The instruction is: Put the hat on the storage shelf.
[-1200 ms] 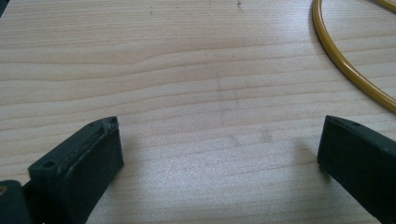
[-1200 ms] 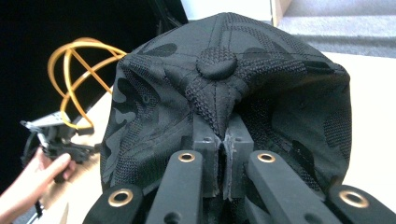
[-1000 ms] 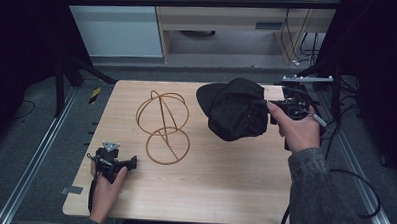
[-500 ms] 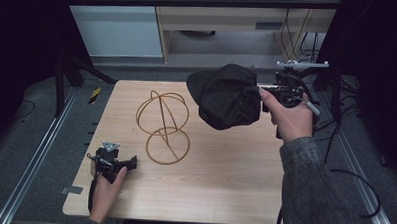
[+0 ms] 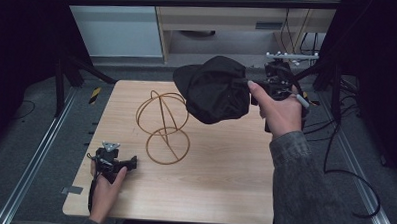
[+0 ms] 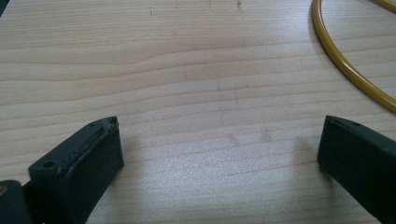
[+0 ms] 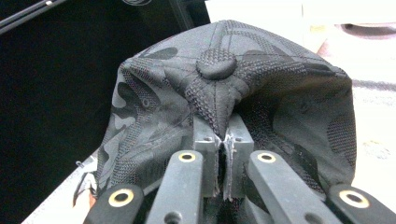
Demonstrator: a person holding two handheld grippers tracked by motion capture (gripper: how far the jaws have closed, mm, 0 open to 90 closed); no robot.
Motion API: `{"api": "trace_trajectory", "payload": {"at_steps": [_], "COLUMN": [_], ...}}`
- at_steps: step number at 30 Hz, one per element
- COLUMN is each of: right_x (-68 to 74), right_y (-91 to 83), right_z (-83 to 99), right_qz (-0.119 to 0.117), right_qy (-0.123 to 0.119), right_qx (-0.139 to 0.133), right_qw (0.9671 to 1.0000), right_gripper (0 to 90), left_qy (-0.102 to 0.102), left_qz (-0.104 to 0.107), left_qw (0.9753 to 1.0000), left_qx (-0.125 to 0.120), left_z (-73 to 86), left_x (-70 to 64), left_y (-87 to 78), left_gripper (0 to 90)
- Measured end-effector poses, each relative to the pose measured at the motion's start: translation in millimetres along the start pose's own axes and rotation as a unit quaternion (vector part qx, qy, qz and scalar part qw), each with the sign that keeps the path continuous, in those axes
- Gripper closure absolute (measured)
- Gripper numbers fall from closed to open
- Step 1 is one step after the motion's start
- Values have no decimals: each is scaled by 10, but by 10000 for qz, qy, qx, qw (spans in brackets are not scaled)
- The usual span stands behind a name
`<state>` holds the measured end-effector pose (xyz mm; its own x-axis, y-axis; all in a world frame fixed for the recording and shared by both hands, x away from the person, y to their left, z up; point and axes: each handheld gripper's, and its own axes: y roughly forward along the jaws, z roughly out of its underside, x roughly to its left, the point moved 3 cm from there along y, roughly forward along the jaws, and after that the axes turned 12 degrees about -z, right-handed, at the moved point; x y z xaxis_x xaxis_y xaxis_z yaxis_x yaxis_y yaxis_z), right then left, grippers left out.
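A black camouflage cap (image 5: 215,90) hangs in the air above the table's far right part, its brim pointing left. My right gripper (image 5: 248,84) is shut on the cap's crown fabric; in the right gripper view the jaws pinch the cap (image 7: 224,93) just below its top button. A yellow wire stand (image 5: 164,125), made of a base ring and upright hoops, sits mid-table, down and to the left of the cap. My left gripper (image 5: 130,163) rests on the table near the front left, open, with bare wood between its jaws (image 6: 219,154).
The wooden table (image 5: 224,178) has free surface at the right and front. Part of the stand's yellow base ring (image 6: 345,60) curves through the top right of the left gripper view. Metal rails and cables run beside the table on the floor.
My right gripper has lifted the cap off the table and carried it left and up, toward the wire stand. The left gripper has stayed still.
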<state>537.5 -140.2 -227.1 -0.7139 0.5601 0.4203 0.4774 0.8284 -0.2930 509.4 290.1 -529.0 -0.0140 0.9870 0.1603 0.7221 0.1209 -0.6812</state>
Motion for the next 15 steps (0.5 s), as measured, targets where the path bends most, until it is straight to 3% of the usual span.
{"api": "trace_trajectory", "payload": {"at_steps": [15], "right_x": [204], "right_y": [254], "right_z": [-105], "right_qz": [-245], "right_qy": [-107], "right_qx": [49], "right_qw": [9996], "right_gripper": [866], "left_qy": [29], "left_qz": [16], "left_qw": [10000], "left_qx": [10], "left_z": [0], "left_x": [-2], "left_y": [-2], "left_gripper": [0]}}
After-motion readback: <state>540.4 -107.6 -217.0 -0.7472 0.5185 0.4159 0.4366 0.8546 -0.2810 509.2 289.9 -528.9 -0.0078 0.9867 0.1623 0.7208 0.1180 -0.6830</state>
